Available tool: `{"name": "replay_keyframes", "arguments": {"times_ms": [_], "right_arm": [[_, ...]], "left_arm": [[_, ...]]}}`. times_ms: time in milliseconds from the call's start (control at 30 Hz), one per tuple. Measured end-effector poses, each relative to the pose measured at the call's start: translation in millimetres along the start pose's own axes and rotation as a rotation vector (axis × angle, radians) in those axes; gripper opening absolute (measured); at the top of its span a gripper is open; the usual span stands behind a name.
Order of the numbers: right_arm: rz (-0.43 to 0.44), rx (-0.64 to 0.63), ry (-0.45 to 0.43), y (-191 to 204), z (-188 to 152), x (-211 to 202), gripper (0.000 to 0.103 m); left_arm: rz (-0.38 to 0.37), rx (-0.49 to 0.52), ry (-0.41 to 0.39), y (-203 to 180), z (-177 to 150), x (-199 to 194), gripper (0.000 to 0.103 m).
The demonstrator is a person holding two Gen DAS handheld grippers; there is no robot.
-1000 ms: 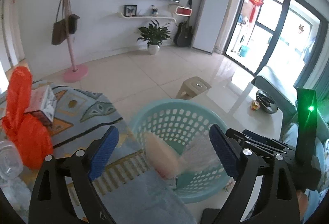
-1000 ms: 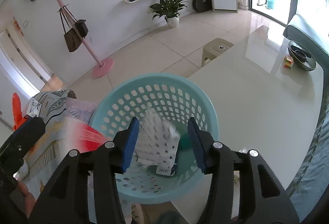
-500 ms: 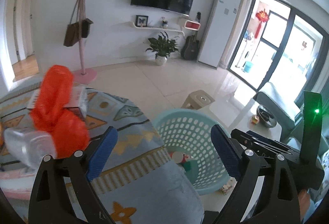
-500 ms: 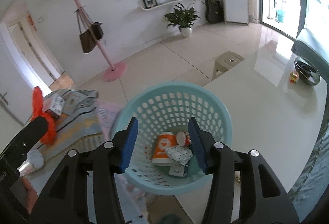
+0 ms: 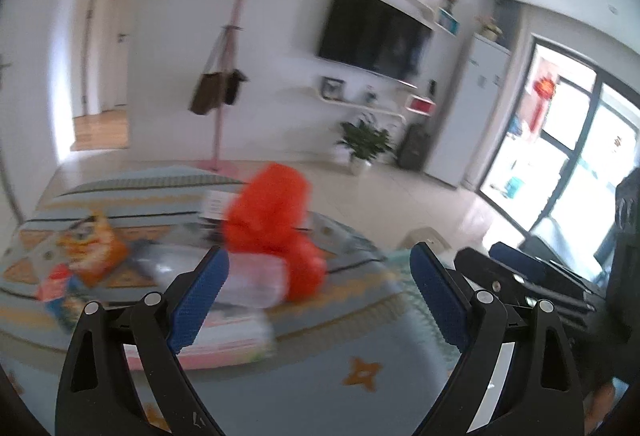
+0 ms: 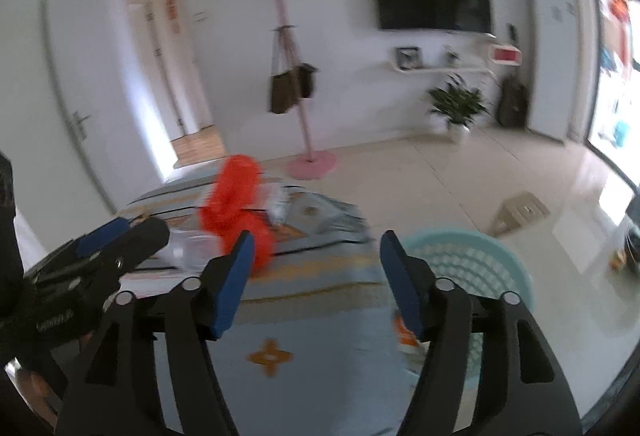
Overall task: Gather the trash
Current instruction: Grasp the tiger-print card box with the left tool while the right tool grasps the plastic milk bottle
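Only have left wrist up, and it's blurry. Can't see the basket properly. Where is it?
Observer: In the right wrist view the light blue basket stands on the floor just past the blanket's right edge, beyond the right gripper.
Operator: Right gripper holding anything?
Observer: No. Its jaws are wide apart with only blanket between them.
Operator: How does my gripper look from there?
Observer: The left gripper shows at the left edge, from the side, pointing toward the clear bottle beside the red bag.
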State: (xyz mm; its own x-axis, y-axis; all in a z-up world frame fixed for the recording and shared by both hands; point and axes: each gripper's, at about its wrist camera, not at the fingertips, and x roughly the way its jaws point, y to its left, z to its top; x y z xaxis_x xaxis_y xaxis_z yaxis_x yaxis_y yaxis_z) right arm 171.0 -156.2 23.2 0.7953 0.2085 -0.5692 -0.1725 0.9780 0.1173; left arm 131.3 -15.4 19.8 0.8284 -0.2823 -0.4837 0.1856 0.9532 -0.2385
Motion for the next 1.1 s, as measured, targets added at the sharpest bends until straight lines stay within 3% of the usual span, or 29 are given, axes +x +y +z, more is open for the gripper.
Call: {"name": "replay_keyframes", "arguments": {"times_ms": [200,333,467,633,767,900,1100], "right_arm": [[0.106,-0.070,0.030,54.1,-2.6,31.5,0.063],[0.152,-0.104,0.059,74.0,1.0,61.3,0.063],[0.182,-0.152,0.092,93.3,9.2,88.0,0.063],[0.197,-0.254,0.151,118.7,11.8,120.0,0.063],[0.180,-0.328,0.218,132.2,10.3,147.1,0.063],[0.259,-0.380,0.318,142.8,9.3,166.1,0.063],[0.248,-0.449,0.417,155.6,-14.4,171.0,0.063]], "left_arm": [[0.152,-0.109,-0.027,73.6,6.1,-31.1,0.089],[0.401,-0.168,0.087,131.2,5.4,-25.4,0.089],[0.427,-0.278,0.184,174.7,-1.3,-12.1,0.089],[0.431,-0.368,0.217,205.0,-7.7,2.1,0.089],[0.445,-0.392,0.259,215.7,-13.4,24.1,0.089],[0.467,-0.404,0.289,222.8,-19.0,36.9,0.089],[0.507,-0.340,0.339,218.1,-24.9,53.7,0.088]]}}
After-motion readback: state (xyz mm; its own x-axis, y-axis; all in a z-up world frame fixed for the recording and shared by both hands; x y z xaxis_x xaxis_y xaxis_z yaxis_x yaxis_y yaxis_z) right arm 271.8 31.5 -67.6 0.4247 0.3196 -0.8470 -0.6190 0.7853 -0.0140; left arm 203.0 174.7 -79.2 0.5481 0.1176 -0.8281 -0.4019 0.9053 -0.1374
